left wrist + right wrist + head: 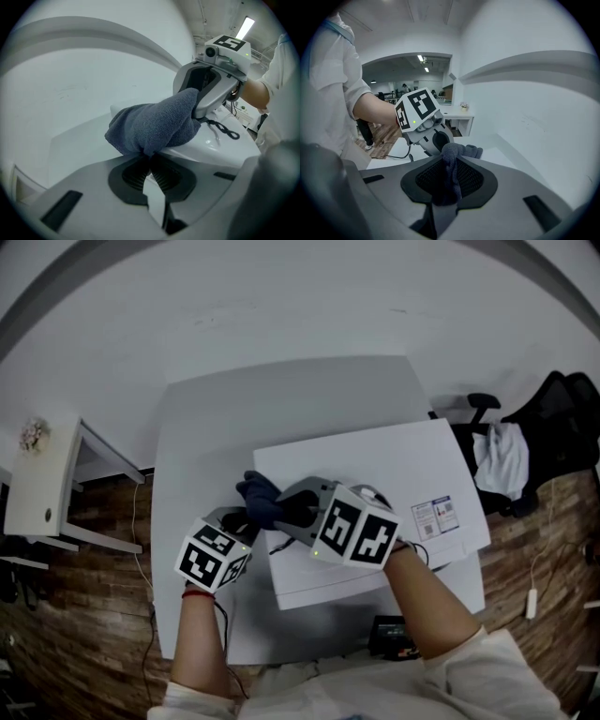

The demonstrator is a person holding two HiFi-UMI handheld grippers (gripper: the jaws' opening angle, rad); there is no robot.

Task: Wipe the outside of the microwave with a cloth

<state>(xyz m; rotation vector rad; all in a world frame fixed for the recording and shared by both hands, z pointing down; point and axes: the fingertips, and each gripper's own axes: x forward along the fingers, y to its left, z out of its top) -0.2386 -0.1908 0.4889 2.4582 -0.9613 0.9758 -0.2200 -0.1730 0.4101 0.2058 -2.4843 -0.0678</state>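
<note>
Both ends of cloth (260, 495) pinched: left gripper (149, 161) clamps one, right gripper (446, 176) clamps other; cloth bunched at microwave (375, 465) top's left edge.

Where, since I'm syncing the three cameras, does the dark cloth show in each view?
Head view: cloth just left of centre, at the left edge of the microwave.
Left gripper view: cloth at centre, bunched above the jaws.
Right gripper view: cloth at lower centre, pinched between the jaws.
Shared landmark: the white microwave top beneath it.
</note>
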